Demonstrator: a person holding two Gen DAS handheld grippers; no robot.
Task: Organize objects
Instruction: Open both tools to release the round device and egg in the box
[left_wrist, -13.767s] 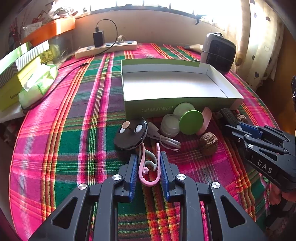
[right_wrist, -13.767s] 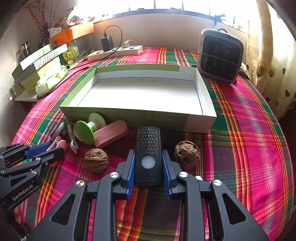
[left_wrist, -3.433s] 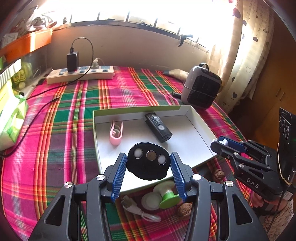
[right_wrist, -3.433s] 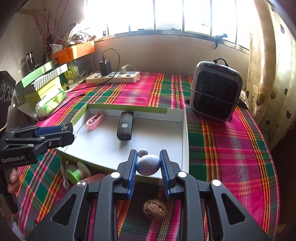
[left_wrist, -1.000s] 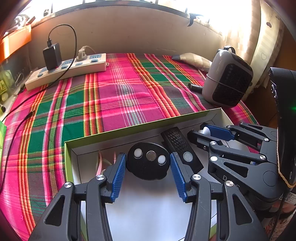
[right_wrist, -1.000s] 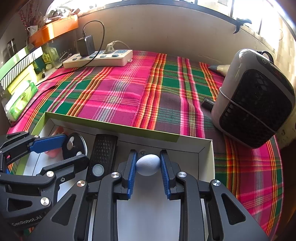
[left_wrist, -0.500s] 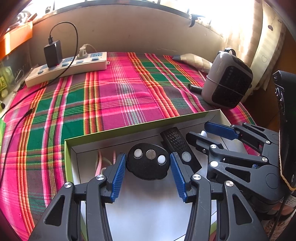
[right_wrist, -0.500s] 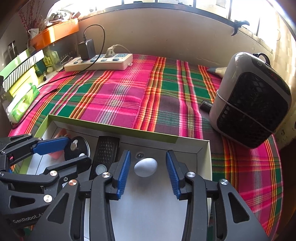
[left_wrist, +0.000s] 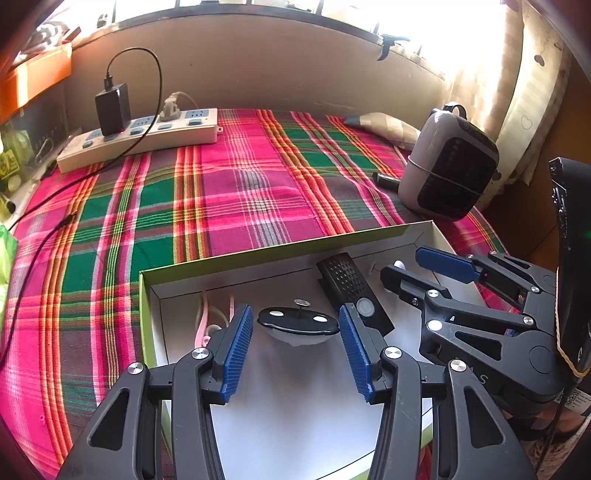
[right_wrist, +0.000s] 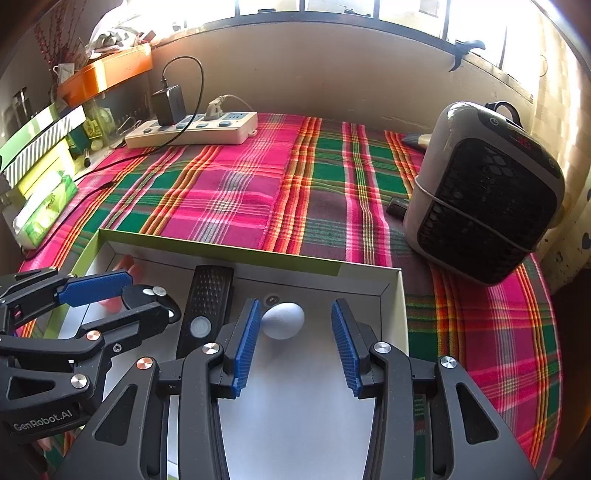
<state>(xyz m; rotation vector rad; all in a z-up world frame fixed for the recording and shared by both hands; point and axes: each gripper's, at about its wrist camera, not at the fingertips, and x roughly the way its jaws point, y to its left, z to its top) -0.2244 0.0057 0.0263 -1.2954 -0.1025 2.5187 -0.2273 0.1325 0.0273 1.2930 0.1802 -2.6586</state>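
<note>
Both grippers are over a shallow box (left_wrist: 236, 258) with green outside and white floor, which stands on a checked tablecloth (left_wrist: 229, 192).

The left gripper (left_wrist: 295, 332) has its blue fingers spread wide, and they hold nothing. Between them, touching neither, a flat black oval disc (left_wrist: 297, 320) lies on the box floor with its long axis across the view, from one finger toward the other. Just to its right a black remote (left_wrist: 352, 295) lies in the box; its long axis runs from near to far, the grille end toward the far wall and the round button at the near end. To the left of the disc a pink clip (left_wrist: 207, 317) lies with its long axis also toward the far wall (the left finger hides part of it).

The right gripper (right_wrist: 293, 338) is likewise wide open and empty. A pale grey egg-shaped thing (right_wrist: 282, 320) rests on the floor between its fingers, very close to the left finger (right_wrist: 243, 343); I cannot tell if it touches.

The right view shows the egg whole, while the left view gives only a small white part of it behind the right gripper (left_wrist: 443, 280). The right view shows the pink clip only as a small piece beyond the left gripper (right_wrist: 110, 299). Both views show a power strip (right_wrist: 192, 129) at the far edge and a grey heater (right_wrist: 484, 192) on the right.
</note>
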